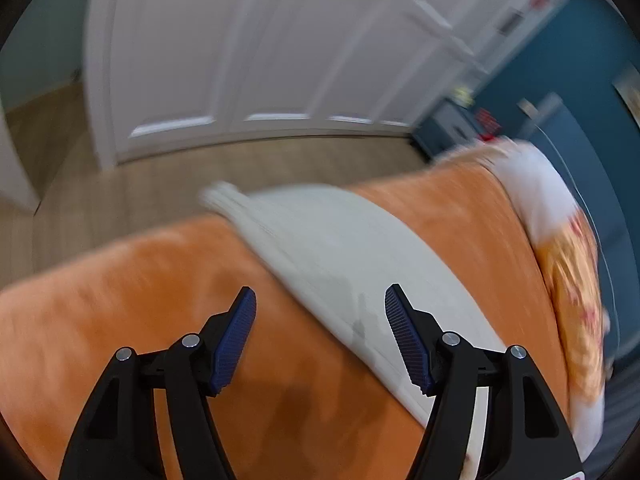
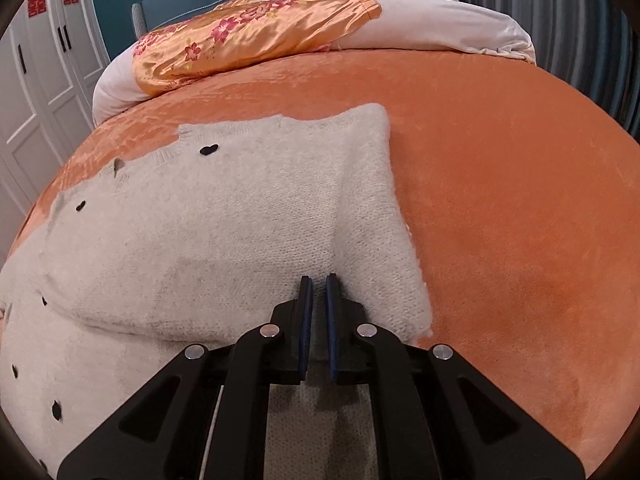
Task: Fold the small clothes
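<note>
White sweater (image 2: 224, 248) is laid on orange bed (image 2: 500, 200), long axis running up-left from right gripper (image 2: 319, 300), whose jaws are seen pinched together on its folded near edge; left gripper (image 1: 320, 332) is held spread, empty, above sweater's other side

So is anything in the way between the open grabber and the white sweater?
No, nothing visible. The left gripper hangs with its jaws open and empty above the white sweater on the orange blanket, with only air between them.
</note>
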Tool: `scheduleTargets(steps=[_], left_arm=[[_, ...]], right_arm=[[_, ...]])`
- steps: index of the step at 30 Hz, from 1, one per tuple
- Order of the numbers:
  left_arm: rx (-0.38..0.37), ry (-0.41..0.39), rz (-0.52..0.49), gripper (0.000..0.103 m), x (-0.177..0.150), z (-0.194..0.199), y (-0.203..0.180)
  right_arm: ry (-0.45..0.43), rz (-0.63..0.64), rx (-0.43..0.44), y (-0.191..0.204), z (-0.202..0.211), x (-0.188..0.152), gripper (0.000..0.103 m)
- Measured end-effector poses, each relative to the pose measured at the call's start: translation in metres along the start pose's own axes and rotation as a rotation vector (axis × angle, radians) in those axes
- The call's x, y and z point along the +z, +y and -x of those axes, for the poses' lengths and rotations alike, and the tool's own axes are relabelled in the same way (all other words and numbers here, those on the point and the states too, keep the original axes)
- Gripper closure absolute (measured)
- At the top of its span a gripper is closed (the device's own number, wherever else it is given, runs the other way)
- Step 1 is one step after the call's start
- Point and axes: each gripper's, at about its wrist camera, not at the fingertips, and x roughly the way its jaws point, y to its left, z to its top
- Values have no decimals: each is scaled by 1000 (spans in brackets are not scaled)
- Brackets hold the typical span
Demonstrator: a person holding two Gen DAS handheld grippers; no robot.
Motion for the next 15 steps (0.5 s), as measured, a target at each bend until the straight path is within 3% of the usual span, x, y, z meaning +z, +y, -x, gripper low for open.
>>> scheduleTargets(steps=[3, 6, 7, 8, 9, 11, 13, 15], left_arm=[[4, 74, 69, 38, 17, -23, 23], [7, 79, 56, 41, 24, -34, 19], [12, 84, 45, 49, 27, -36, 15], [0, 89, 40, 75, 32, -36, 16], [-14, 103, 36, 91, 35, -38, 12], [-39, 81, 18, 97, 41, -25, -2], [-94, 16, -78, 98, 45, 0, -33], [-165, -45, -218, 98, 38, 36, -88]], right_arm=[[-1, -2, 0, 0, -1, 0, 98], [-2, 13, -20, 2, -1, -1, 98], [-3, 16, -25, 2, -1, -1, 98], [-3, 17, -26, 3, -1, -1, 98], [-4, 15, -25, 2, 0, -1, 98], [-5, 13, -21, 1, 0, -1, 98], [-9, 7, -15, 0, 0, -1, 98], [-13, -2, -6, -1, 0, -2, 98]])
